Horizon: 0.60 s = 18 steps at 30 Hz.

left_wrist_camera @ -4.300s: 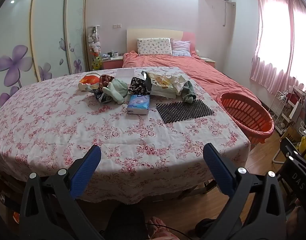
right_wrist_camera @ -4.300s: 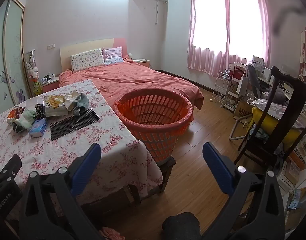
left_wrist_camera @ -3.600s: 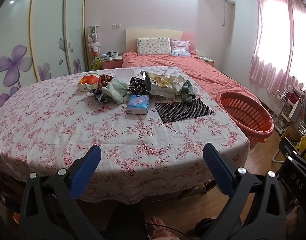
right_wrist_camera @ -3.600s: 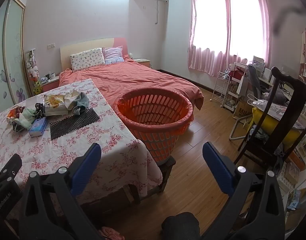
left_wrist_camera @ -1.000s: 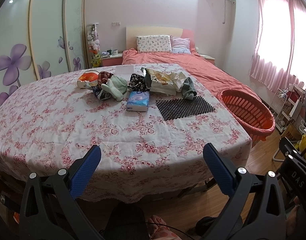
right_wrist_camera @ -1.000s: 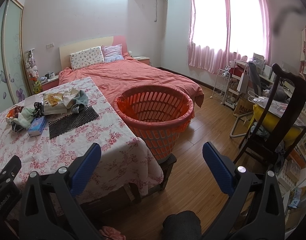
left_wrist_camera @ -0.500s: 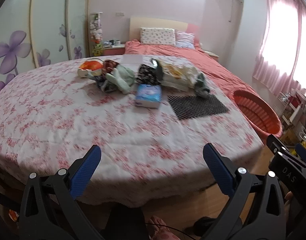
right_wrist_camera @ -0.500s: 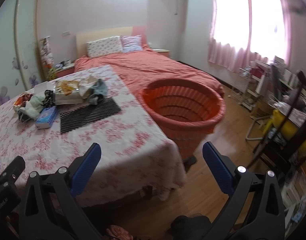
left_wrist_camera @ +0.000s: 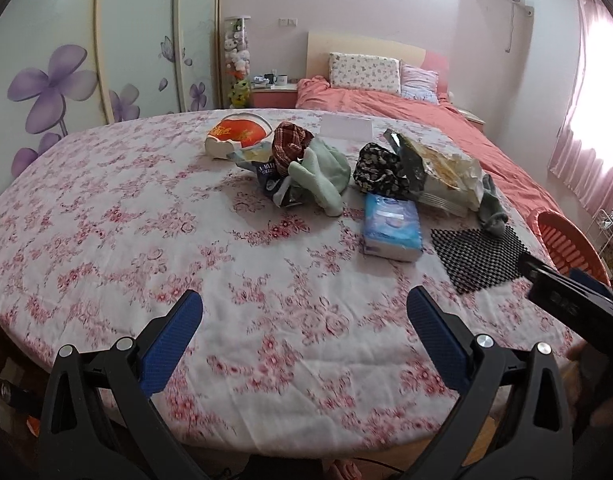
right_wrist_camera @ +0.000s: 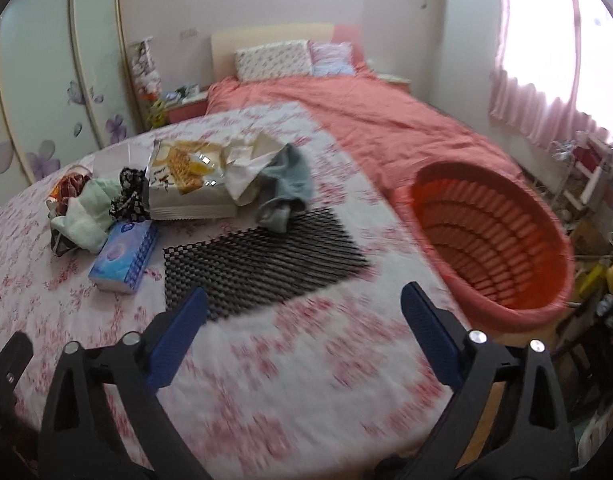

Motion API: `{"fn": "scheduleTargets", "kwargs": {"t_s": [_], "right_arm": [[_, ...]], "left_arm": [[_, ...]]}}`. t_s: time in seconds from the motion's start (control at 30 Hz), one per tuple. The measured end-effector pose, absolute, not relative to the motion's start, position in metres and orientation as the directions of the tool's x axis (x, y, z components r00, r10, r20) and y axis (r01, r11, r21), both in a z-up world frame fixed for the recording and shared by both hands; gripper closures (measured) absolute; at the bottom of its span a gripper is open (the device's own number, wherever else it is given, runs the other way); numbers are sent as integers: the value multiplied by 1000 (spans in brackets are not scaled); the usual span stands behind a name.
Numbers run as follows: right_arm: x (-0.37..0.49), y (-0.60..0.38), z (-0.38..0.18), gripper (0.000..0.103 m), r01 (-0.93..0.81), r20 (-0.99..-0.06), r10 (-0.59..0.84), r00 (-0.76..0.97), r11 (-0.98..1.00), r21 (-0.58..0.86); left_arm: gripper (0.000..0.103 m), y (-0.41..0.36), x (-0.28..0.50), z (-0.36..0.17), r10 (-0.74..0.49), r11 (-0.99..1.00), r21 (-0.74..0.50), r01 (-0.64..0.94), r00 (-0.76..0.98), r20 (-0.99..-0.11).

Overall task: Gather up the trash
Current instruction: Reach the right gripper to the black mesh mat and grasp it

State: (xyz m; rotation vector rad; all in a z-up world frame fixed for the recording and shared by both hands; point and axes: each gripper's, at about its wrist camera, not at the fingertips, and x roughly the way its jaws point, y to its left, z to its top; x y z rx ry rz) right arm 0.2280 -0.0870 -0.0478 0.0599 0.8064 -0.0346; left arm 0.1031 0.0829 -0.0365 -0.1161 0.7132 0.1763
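A pile of items lies at the far side of the floral-cloth table [left_wrist_camera: 146, 240]: an orange-and-white bowl [left_wrist_camera: 236, 136], a plaid cloth [left_wrist_camera: 290, 146], a pale green glove [left_wrist_camera: 322, 176], a blue tissue pack [left_wrist_camera: 390, 228], a crumpled snack bag on a white box [left_wrist_camera: 442, 176], a grey sock [left_wrist_camera: 492, 208] and a black mesh mat [left_wrist_camera: 478, 256]. An orange basket [right_wrist_camera: 494, 240] stands on the floor right of the table. My left gripper [left_wrist_camera: 304, 320] is open and empty above the table's near part. My right gripper [right_wrist_camera: 302, 316] is open and empty above the table, just short of the mat [right_wrist_camera: 258, 256].
A bed with a salmon cover [right_wrist_camera: 366, 120] lies beyond the table. Wardrobe doors with purple flowers [left_wrist_camera: 54, 80] line the left wall. A chair and shelves with clutter [right_wrist_camera: 594, 184] stand at the right near the pink curtains. The right gripper's body [left_wrist_camera: 574, 304] shows in the left view.
Both grippers have moved forward over the table toward the pile. The right gripper has swung left from the floor and basket to above the table. Both stay open.
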Motion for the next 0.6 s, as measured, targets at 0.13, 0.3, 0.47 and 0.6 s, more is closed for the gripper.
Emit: {"fn": "scheduleTargets", "kwargs": {"t_s": [0.13, 0.3, 0.47, 0.6], "right_arm": [[255, -83, -61, 10, 58, -760, 2, 650, 997, 52], [271, -72, -70, 10, 27, -787, -11, 617, 1000, 7], [265, -68, -74, 27, -14, -782, 5, 624, 1000, -5], [259, -63, -71, 46, -55, -773, 35, 634, 999, 0]], "left_arm": [[2, 86, 111, -40, 109, 981, -47, -187, 739, -665], [2, 88, 122, -47, 76, 983, -69, -168, 725, -685], [2, 88, 128, -54, 47, 983, -96, -159, 713, -699], [2, 87, 131, -55, 36, 982, -106, -155, 709, -705]]}}
